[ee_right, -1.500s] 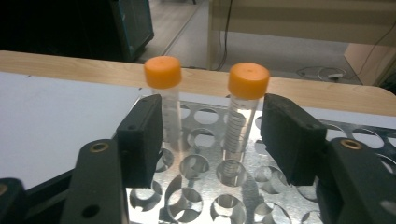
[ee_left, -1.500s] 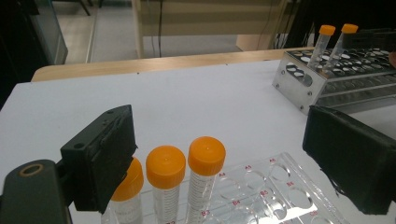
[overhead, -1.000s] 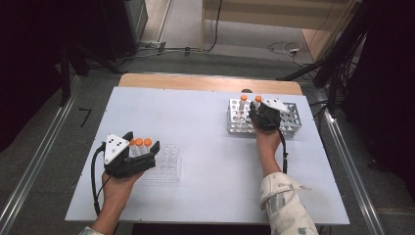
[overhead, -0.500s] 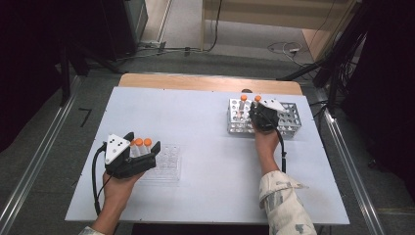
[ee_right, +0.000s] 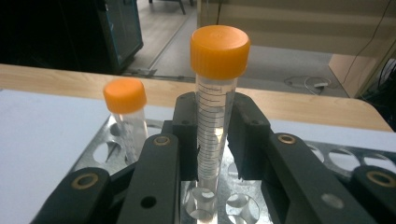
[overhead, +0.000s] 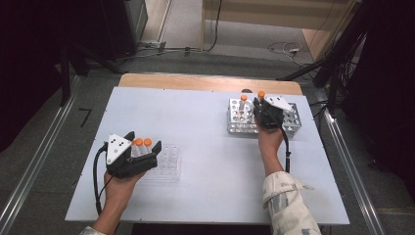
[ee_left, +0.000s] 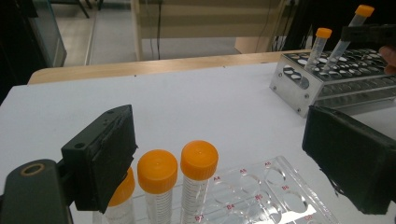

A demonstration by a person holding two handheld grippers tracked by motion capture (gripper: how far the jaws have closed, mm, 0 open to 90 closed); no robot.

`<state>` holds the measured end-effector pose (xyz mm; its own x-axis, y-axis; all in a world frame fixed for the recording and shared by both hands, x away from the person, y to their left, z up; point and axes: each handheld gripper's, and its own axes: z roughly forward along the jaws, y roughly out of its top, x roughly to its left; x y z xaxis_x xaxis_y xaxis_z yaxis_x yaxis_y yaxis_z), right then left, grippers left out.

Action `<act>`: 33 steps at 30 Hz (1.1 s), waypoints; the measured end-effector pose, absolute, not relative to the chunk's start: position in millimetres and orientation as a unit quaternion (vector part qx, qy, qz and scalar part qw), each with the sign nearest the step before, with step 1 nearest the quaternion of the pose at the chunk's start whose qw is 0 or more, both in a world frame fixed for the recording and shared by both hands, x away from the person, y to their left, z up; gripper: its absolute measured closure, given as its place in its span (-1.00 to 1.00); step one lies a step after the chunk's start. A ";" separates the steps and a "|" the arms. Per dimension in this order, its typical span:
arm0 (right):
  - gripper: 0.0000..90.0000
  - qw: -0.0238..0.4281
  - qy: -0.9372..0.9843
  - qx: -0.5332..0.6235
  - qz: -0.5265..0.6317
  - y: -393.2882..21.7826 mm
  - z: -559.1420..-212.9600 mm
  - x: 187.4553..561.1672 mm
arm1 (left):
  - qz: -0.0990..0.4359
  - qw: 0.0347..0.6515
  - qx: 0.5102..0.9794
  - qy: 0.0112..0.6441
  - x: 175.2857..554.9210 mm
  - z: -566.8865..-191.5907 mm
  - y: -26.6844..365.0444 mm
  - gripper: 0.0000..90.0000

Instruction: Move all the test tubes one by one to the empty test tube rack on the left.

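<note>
My right gripper is shut on an orange-capped clear tube that stands upright over the metal rack at the table's far right. A second capped tube stands in the rack just left of it. My left gripper rests open at the near left, its jaws wide around three orange-capped tubes in a clear plastic rack. The pads do not press on them.
The white table top lies between the two racks, with a wooden strip along its far edge. Metal rails run down both sides. Dark equipment and cables stand on the floor beyond.
</note>
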<state>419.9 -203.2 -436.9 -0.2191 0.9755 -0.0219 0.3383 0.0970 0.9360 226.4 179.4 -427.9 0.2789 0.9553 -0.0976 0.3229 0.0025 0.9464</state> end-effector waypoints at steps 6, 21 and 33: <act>0.60 0.370 0.642 0.495 0.454 -203.8 -423.5 412.4 | 0.318 0.496 0.628 0.509 227.2 -426.2 179.3 -0.76; 0.60 0.335 0.673 0.445 0.486 -192.4 -405.0 380.6 | 0.314 0.491 0.638 0.503 240.6 -419.2 162.2 -0.75; 0.60 0.267 0.733 0.380 0.497 -149.4 -408.7 353.7 | 0.303 0.505 0.639 0.495 259.5 -409.2 141.9 -0.71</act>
